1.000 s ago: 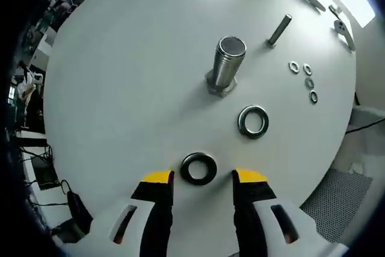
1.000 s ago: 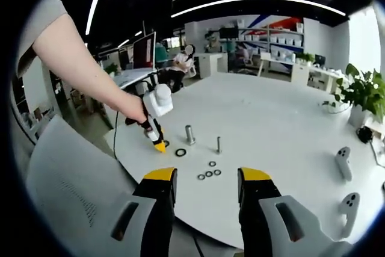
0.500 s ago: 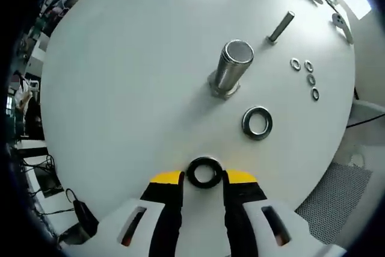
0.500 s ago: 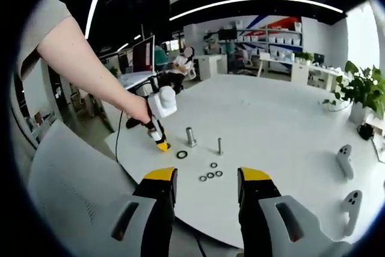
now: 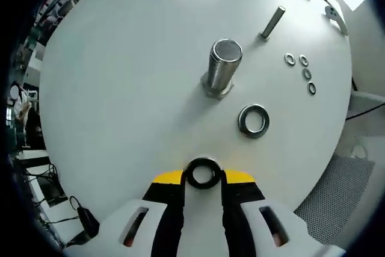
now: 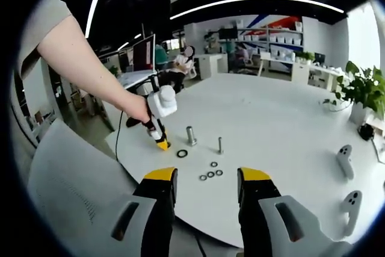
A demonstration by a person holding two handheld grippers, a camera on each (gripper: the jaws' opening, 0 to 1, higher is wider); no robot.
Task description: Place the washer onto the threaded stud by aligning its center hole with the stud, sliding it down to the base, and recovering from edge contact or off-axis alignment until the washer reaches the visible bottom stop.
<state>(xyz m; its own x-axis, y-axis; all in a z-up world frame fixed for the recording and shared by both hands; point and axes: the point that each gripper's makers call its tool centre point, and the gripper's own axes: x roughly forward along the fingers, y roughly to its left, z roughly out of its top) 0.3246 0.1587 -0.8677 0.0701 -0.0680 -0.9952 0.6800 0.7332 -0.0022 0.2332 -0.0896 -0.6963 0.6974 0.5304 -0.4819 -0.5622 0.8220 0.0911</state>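
Seeing bare table (image 5: 120, 88) around threaded stud (image 5: 221, 68). My left gripper (image 5: 203, 177) clamps black washer (image 5: 203, 173) near table edge; right gripper (image 6: 201, 177) hangs unclenched, holding nothing.

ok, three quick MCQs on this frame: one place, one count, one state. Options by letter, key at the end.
1. Where is the black washer?
A. on the threaded stud
B. between the left gripper's jaws
C. beside the small washers

2. How many small washers lie in the cluster near the thin bolt?
A. two
B. four
C. six

3. What is the state of the right gripper?
A. open, holding nothing
B. shut on a washer
C. shut on the bolt

Key: 1 B, the left gripper has its yellow tips against the washer's sides. 2 B, four rings count in the left gripper view. 3 A, a clear gap shows between its jaws. The threaded stud is bare; a silver washer lies beside it.
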